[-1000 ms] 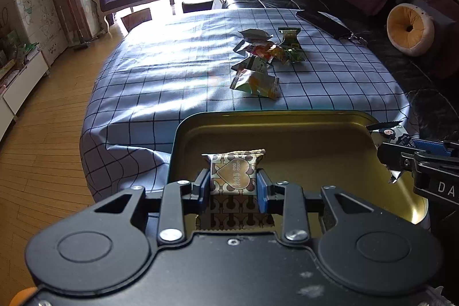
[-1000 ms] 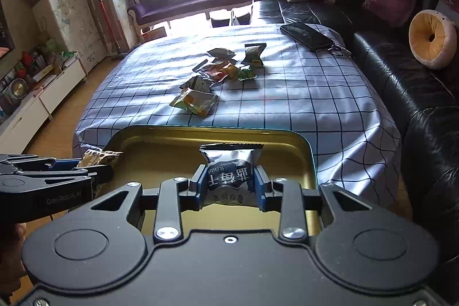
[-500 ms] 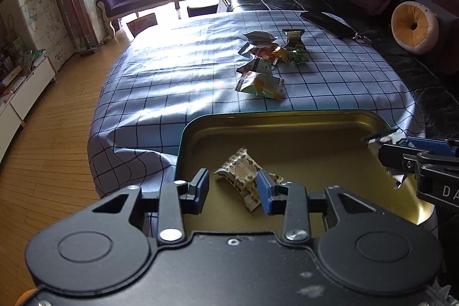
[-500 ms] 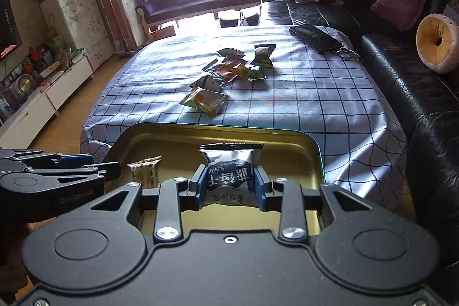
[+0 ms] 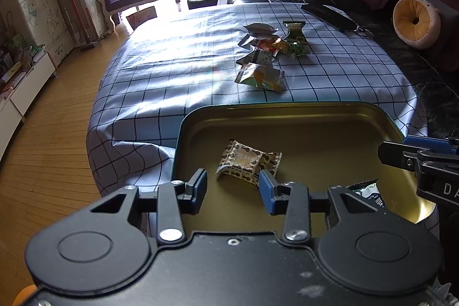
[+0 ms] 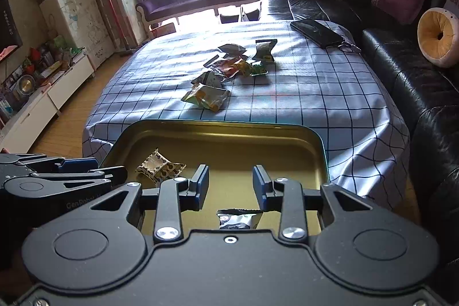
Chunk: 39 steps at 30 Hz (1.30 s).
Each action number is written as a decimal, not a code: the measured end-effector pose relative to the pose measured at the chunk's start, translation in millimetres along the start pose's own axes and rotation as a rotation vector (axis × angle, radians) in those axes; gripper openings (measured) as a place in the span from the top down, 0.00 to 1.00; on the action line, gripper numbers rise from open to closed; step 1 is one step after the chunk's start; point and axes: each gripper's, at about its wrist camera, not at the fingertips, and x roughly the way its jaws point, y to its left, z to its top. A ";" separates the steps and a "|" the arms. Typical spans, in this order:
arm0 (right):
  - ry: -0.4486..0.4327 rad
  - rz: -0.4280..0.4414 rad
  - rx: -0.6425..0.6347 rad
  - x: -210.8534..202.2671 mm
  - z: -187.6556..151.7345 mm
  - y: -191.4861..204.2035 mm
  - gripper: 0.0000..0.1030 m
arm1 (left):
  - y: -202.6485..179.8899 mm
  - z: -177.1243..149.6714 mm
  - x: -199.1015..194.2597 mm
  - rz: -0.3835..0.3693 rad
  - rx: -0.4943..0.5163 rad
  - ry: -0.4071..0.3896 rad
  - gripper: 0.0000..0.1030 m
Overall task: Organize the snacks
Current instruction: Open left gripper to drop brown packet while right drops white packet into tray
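A gold tin tray (image 5: 287,111) (image 6: 218,128) sits at the near edge of the checked tablecloth. A brown heart-print snack (image 5: 248,159) (image 6: 159,165) lies in its left half. A black-and-white snack (image 6: 236,220) (image 5: 365,191) lies in its near right part. My left gripper (image 5: 232,188) is open and empty just above the brown snack. My right gripper (image 6: 231,185) is open and empty above the black-and-white snack. A pile of several wrapped snacks (image 5: 266,53) (image 6: 226,70) lies mid-table.
A black phone with keys (image 6: 318,32) lies at the table's far right. A black leather sofa (image 6: 416,82) with a round cushion (image 6: 437,36) runs along the right. Wooden floor and white cabinets (image 6: 37,111) are on the left.
Both grippers opened. The left one dropped the brown snack into the tray first, then the right one dropped the black-and-white snack. Both snacks now lie in the tray.
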 end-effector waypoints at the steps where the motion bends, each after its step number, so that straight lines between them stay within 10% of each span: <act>1: 0.004 -0.001 0.001 0.6 -0.3 -0.3 0.58 | -0.1 0.2 0.9 0.001 0.001 0.004 0.60; 39: 0.172 -0.016 0.030 31.5 -0.1 -9.3 0.58 | 1.5 12.3 44.4 -0.024 -0.010 0.209 0.59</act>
